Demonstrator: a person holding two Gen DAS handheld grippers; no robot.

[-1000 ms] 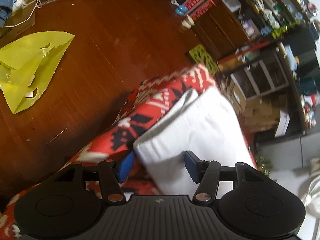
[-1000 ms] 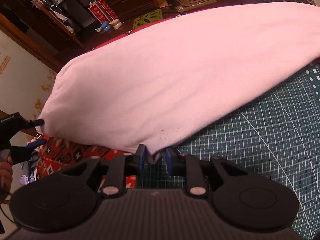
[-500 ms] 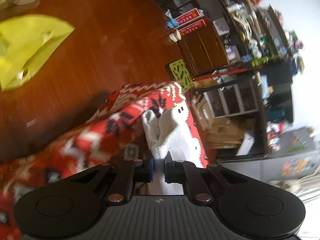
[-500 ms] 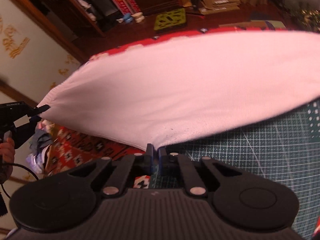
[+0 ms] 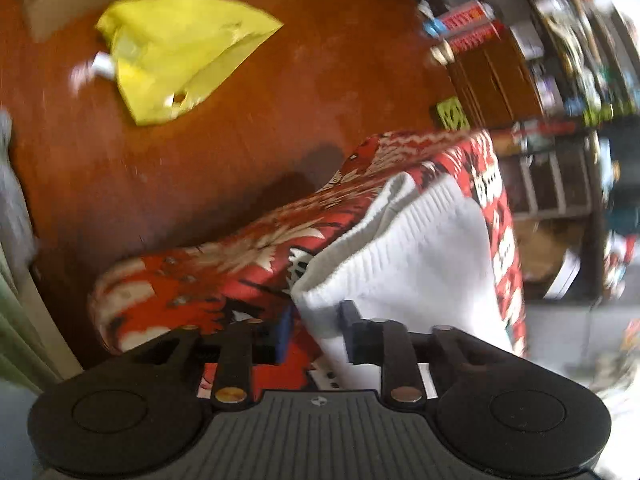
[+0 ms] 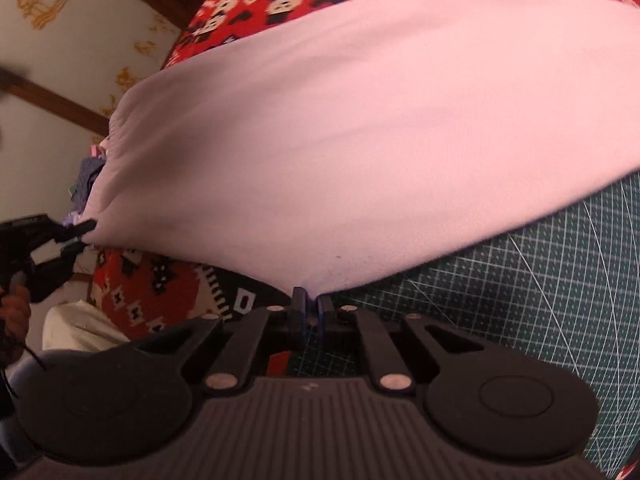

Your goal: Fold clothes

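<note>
Far left in the right wrist view, the left gripper (image 6: 82,235) has its jaws part open around a corner of the white garment (image 6: 360,128); its own camera shows the ribbed hem sitting loose between the blue pads (image 5: 285,330), so not really clamped. The garment hangs stretched over the red patterned cloth (image 5: 224,280) and the green cutting mat (image 6: 540,280). The right gripper (image 6: 311,306) is pinched tight on the lower edge. A yellow plastic bag (image 5: 180,52) lies on the wooden floor (image 5: 320,80).
</note>
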